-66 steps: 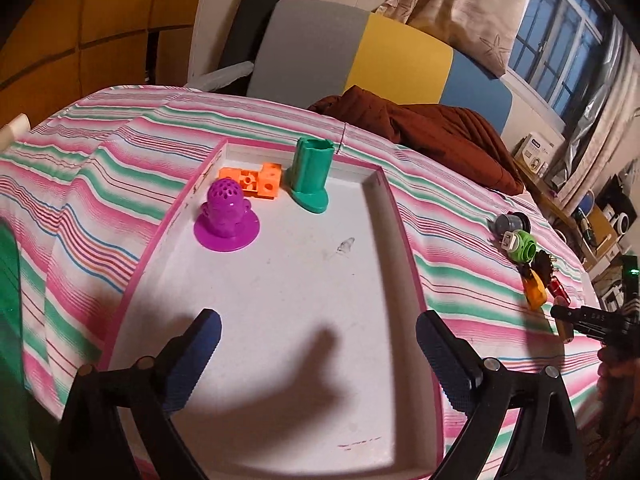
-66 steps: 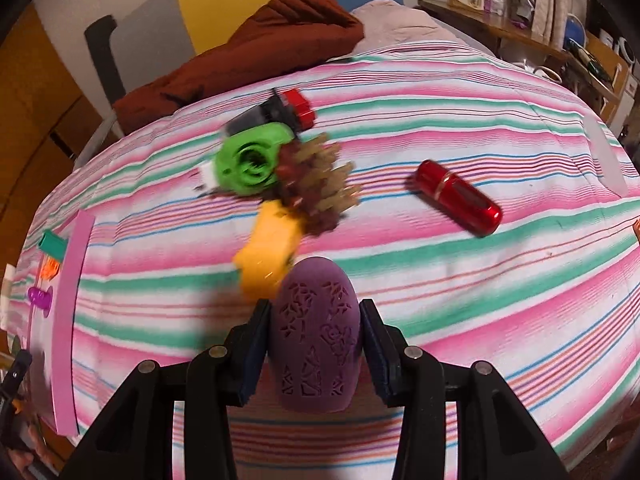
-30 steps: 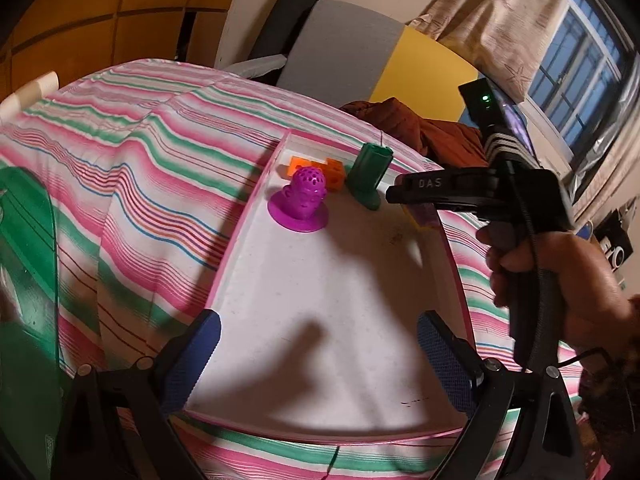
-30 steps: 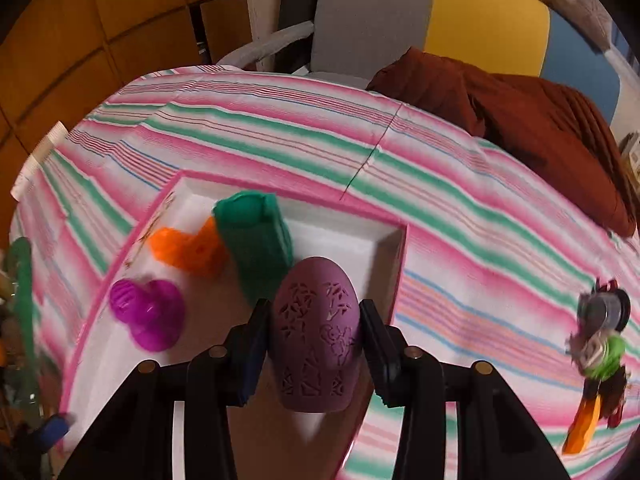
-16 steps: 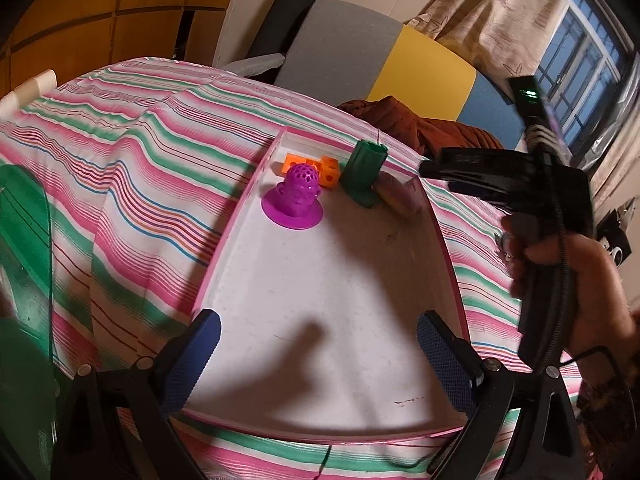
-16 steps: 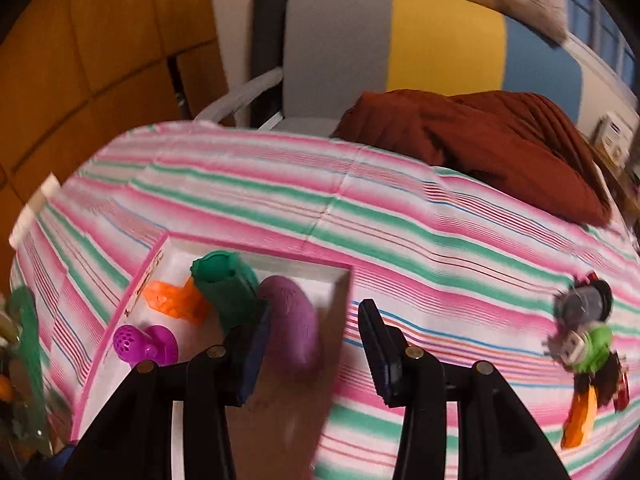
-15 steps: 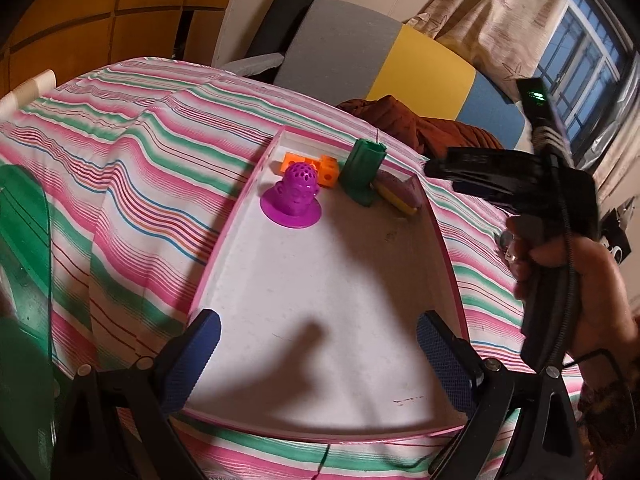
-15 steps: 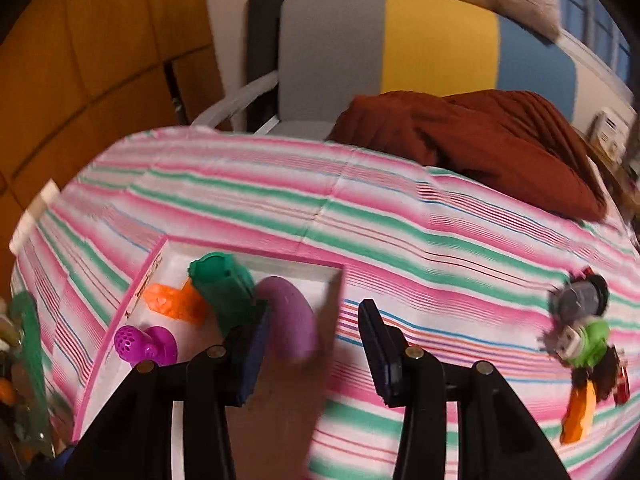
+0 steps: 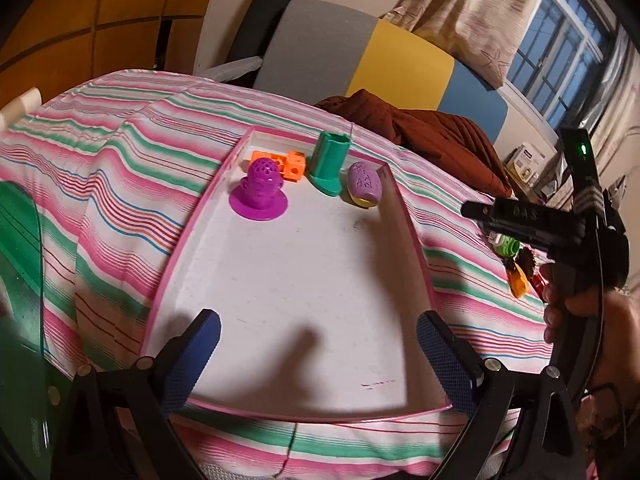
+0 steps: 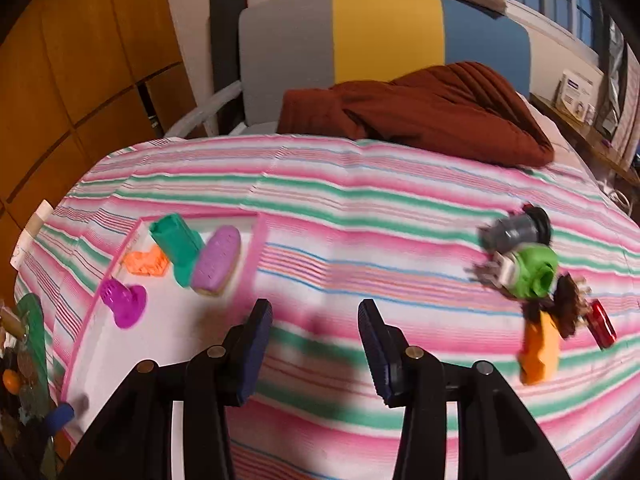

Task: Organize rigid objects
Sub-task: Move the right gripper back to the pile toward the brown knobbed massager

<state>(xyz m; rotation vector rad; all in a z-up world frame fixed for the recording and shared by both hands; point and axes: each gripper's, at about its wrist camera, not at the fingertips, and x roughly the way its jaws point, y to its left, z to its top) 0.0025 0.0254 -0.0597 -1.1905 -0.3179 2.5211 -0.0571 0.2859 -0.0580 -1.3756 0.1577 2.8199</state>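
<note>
The mauve oval piece (image 9: pixel 363 182) lies in the upper right corner of the white tray (image 9: pixel 304 280), touching or nearly touching the foot of the green cup-shaped piece (image 9: pixel 329 161); left of that sit an orange block (image 9: pixel 289 162) and a purple perforated dome on a round base (image 9: pixel 262 187). In the right wrist view the same four crowd the tray's far end at centre left of the frame. Judging by this, one drop-off is done and the step in hand is going for the next loose piece.

The right tongs (image 10: pixel 315 342) are parted with nothing between the pads, over the striped cloth between tray and pile. The left tongs (image 9: pixel 318 354) gape wide and empty at the bottom of their frame, over the tray's near edge.

The next move calls for swinging the right tongs toward the cluster at the right edge: a grey and black cylinder (image 10: pixel 516 232), a green round piece (image 10: pixel 534 270), a dark brown spiky piece (image 10: pixel 568 306), an orange piece (image 10: pixel 540 350) and a red capsule (image 10: pixel 602 322). They touch and overlap, so picking an outer one, such as the orange or red, looks easiest.

The surface is a soft bed under a pink, green and white striped cover (image 10: pixel 360 208). Beyond it a rust-brown blanket (image 10: pixel 420 110), a grey, yellow and blue headboard (image 10: pixel 384 32), wood panelling at left, and a window at upper right
</note>
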